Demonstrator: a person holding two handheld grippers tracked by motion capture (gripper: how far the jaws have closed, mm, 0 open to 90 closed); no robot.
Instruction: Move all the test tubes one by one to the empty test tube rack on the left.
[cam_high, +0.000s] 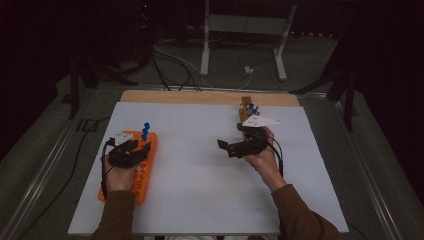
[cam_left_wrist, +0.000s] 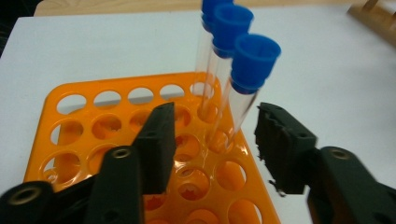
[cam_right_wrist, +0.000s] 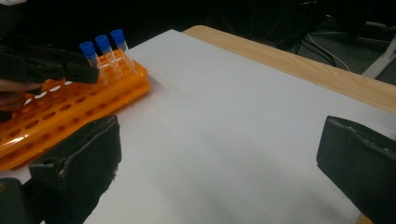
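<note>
The left tool (cam_left_wrist: 212, 140) is standing apart around the nearest blue-capped clear plastic tube (cam_left_wrist: 243, 88) seated in the orange perforated plastic rack (cam_left_wrist: 88, 126), while the right tool (cam_right_wrist: 219, 163) is waiting wide apart over the white counter (cam_right_wrist: 224, 116).

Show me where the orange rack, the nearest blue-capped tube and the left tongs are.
orange rack (cam_left_wrist: 70, 93): left gripper view, far rim.
nearest blue-capped tube (cam_left_wrist: 254, 58): left gripper view, its blue cap.
left tongs (cam_left_wrist: 212, 135): left gripper view, midway between the two black tips.
</note>
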